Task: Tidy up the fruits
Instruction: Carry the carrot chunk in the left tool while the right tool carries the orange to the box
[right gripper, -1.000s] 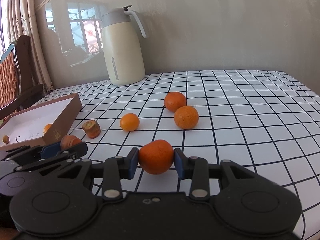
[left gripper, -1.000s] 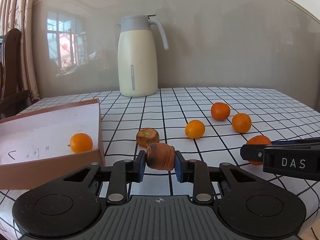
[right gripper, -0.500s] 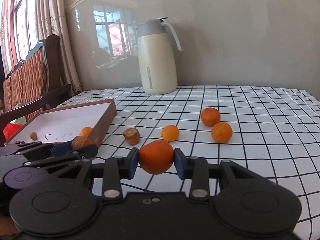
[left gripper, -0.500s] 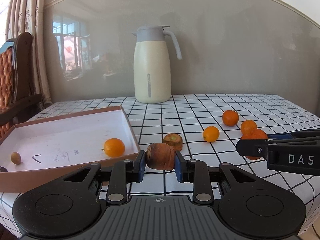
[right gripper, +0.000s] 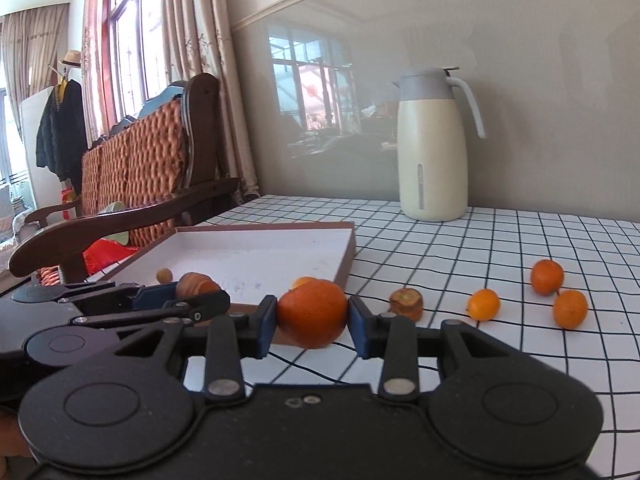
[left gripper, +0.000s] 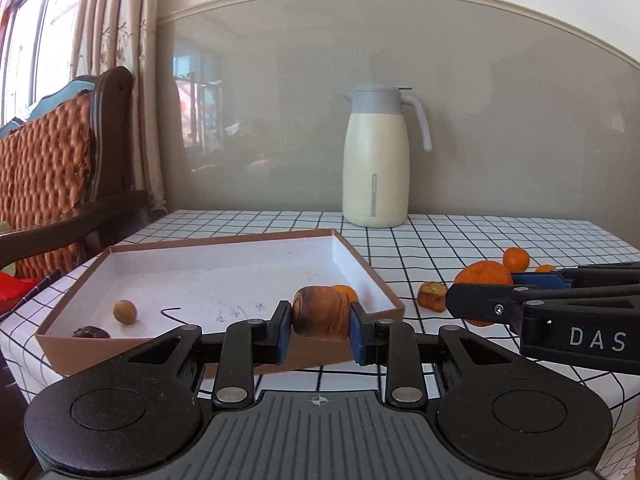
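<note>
My left gripper is shut on a brown carrot piece, held above the near wall of the brown box. My right gripper is shut on an orange, held just right of the box; it also shows in the left wrist view. The box holds a small orange, a yellowish small fruit and a dark item. A second carrot piece and three oranges lie on the checked tablecloth.
A cream thermos jug stands at the back of the table by the wall. A wooden wicker-backed chair stands left of the table. The table's left edge is near the box.
Both grippers have pulled back and swung left toward the box with their loads still held. The box now fills more of both views.
</note>
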Action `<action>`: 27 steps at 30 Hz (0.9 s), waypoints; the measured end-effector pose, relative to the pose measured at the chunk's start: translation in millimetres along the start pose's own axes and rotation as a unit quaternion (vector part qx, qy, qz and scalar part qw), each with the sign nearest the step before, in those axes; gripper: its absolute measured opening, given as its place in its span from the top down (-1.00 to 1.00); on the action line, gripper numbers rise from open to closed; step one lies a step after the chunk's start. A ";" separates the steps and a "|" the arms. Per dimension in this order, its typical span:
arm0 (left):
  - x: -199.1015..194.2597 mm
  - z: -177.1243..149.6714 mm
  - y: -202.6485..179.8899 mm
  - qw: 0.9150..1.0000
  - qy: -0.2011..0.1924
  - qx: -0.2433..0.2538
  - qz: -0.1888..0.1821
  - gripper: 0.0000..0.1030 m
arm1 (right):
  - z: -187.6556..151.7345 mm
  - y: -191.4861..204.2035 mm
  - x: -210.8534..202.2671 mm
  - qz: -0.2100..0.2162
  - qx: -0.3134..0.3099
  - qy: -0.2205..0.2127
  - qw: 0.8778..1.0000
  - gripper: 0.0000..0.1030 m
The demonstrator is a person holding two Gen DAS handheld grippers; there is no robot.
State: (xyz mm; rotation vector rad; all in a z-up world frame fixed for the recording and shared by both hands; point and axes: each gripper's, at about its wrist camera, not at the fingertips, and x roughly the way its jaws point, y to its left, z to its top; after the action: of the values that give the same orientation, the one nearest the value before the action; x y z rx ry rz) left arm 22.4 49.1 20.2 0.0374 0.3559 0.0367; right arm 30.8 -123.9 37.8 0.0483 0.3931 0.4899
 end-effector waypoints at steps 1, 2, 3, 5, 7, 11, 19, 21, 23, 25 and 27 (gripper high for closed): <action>-1.7 -0.4 5.4 1.000 -0.003 -0.003 0.006 0.41 | 1.6 5.1 3.1 0.005 -0.006 -0.004 1.000 0.43; -2.3 -0.4 10.0 1.000 -0.004 -0.005 0.011 0.41 | 2.9 9.5 5.7 0.011 -0.008 -0.007 1.000 0.43; -2.6 -0.8 15.0 1.000 -0.005 -0.009 0.016 0.42 | 4.2 13.4 8.4 0.016 -0.008 -0.009 1.000 0.43; -2.8 -1.5 26.9 0.999 -0.006 -0.018 0.027 0.41 | 6.6 19.4 14.0 0.026 -0.008 -0.012 1.000 0.43; -3.5 -2.1 37.5 0.999 -0.008 -0.025 0.037 0.41 | 9.2 26.8 19.9 0.031 -0.011 -0.017 0.999 0.43; -4.0 -2.0 53.9 0.998 -0.014 -0.036 0.057 0.41 | 12.5 40.4 28.4 0.038 -0.022 -0.030 0.999 0.43; -2.9 -1.3 84.3 0.994 -0.021 -0.055 0.092 0.42 | 18.7 51.8 40.2 0.044 -0.025 -0.046 0.998 0.43; -2.3 -1.1 90.2 0.993 -0.023 -0.059 0.099 0.42 | 19.4 52.8 43.7 0.044 -0.024 -0.046 0.998 0.43; -1.7 -0.7 94.6 0.992 -0.025 -0.059 0.106 0.42 | 19.7 53.9 46.6 0.042 -0.021 -0.046 0.998 0.43; -0.9 -0.3 98.5 0.991 -0.025 -0.061 0.112 0.41 | 20.5 54.0 50.4 0.040 -0.018 -0.045 0.998 0.43; 1.6 0.1 103.0 0.991 -0.023 -0.064 0.117 0.42 | 20.7 53.9 54.4 0.036 -0.015 -0.042 0.998 0.43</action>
State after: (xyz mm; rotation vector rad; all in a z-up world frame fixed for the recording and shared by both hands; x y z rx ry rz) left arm 21.0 152.0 24.2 -0.0483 0.3008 0.2895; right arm 58.5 -49.9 45.0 0.0531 0.3026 0.5638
